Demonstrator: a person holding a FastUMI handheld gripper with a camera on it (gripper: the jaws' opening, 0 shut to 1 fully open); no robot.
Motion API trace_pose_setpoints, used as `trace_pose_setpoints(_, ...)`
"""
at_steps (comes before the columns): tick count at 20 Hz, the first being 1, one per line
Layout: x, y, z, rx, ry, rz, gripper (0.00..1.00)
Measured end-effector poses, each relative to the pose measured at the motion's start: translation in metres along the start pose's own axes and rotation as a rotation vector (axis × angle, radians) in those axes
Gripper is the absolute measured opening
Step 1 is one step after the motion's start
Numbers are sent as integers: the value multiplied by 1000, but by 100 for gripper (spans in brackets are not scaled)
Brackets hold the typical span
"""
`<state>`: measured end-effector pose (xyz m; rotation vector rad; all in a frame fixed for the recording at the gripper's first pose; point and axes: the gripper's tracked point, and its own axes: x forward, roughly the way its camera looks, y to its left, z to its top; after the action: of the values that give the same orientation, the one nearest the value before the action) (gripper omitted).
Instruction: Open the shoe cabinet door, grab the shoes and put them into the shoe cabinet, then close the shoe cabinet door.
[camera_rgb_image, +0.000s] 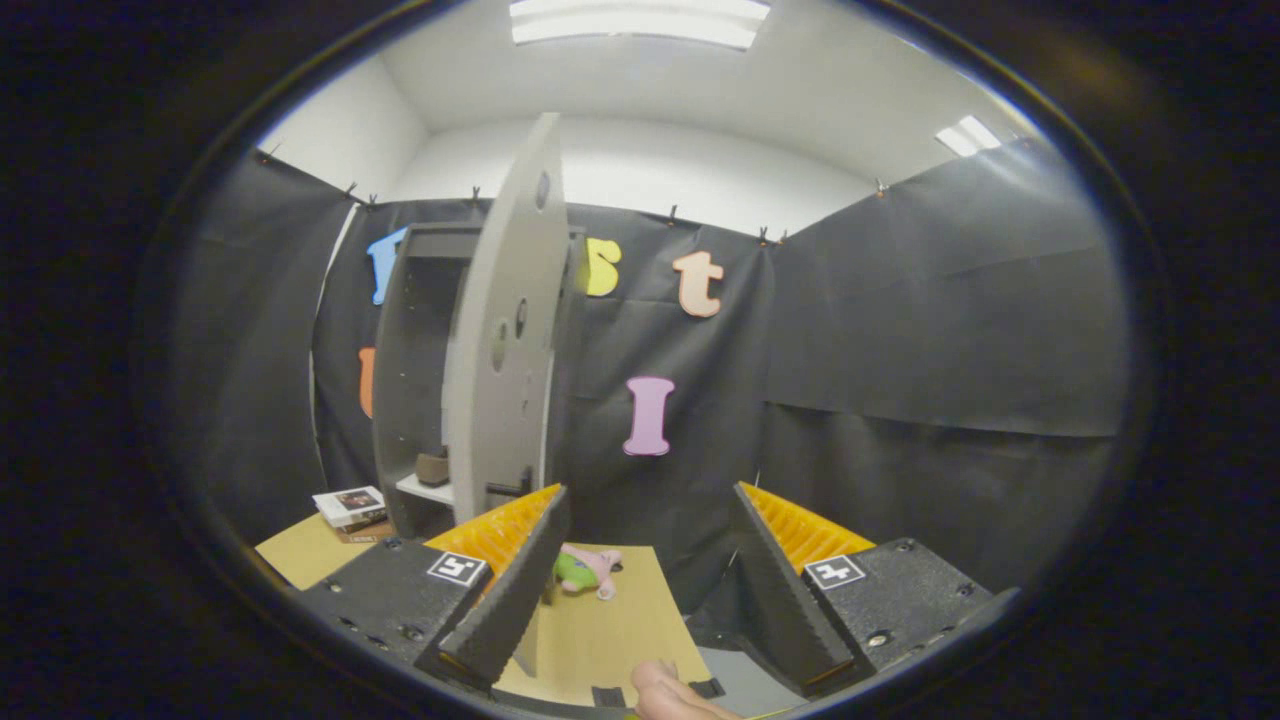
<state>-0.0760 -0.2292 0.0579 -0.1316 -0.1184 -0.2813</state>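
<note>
Tongs (650, 560) spread wide, gripping nothing. Cabinet door (505, 330) swung open, edge-on just ahead of left finger. Gray shoe cabinet (415, 380) stands on counter (600, 630); brown shoe (432, 467) already on a shelf inside. Small pink-green shoe (585, 572) lies on counter betw. fingers. Prob. light, soft; pinch across its middle. Door prob. stiff, light; push its free edge.

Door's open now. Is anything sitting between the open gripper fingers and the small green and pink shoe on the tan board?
Nothing visible blocks it. The gripper is open, and the small green and pink shoe lies on the tan board just ahead of the left finger. The grey cabinet door stands open edge-on above that finger, beside the path rather than across it.
</note>
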Motion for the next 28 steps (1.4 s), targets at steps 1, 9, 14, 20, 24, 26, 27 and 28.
trace_pose_setpoints(1, 8, -15, -6, -2, 1, -4, 100)
trace_pose_setpoints(9, 84, -77, -64, -37, 90, 15, 100)
trace_pose_setpoints(14, 124, -41, -88, -2, 141, 141, 100)
trace_pose_setpoints(20, 124, 40, -90, 82, 164, 388, 100)
trace_pose_setpoints(24, 110, 75, -80, 76, 156, 504, 100)
trace_pose_setpoints(26, 96, 94, -82, 27, 157, 551, 100)
trace_pose_setpoints(27, 95, 91, -76, 4, 139, 533, 97)
trace_pose_setpoints(28, 95, 94, -75, -14, 140, 528, 93)
